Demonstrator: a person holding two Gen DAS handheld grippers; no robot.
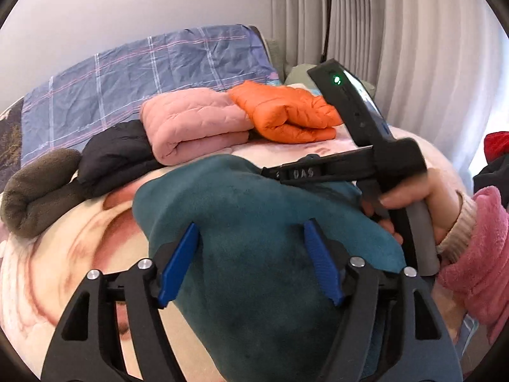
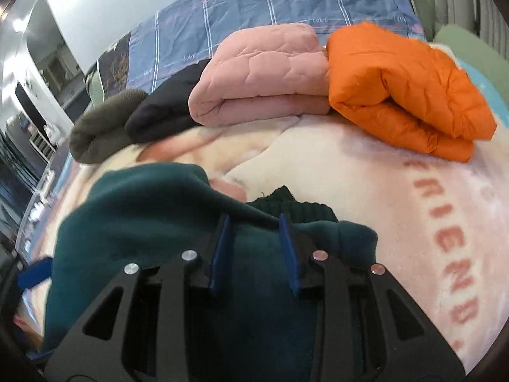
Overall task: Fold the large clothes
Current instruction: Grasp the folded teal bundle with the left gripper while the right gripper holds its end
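A teal fleece garment (image 1: 248,222) lies bunched on the bed, and it also shows in the right wrist view (image 2: 143,210) with a dark knit cuff (image 2: 296,207) at its far edge. My left gripper (image 1: 251,232) is open, its blue fingers (image 1: 178,264) resting on the fleece on either side of a hump. My right gripper (image 2: 254,222) is open over the fleece near the cuff. The right gripper's body (image 1: 375,159) also shows in the left wrist view, held by a hand.
Folded clothes lie in a row at the back: an olive fleece (image 2: 101,127), a black jacket (image 2: 165,108), a pink quilted jacket (image 2: 261,76), an orange puffer jacket (image 2: 404,89). A plaid blue quilt (image 2: 286,6) lies behind them. The bed has a pink printed blanket (image 2: 397,191).
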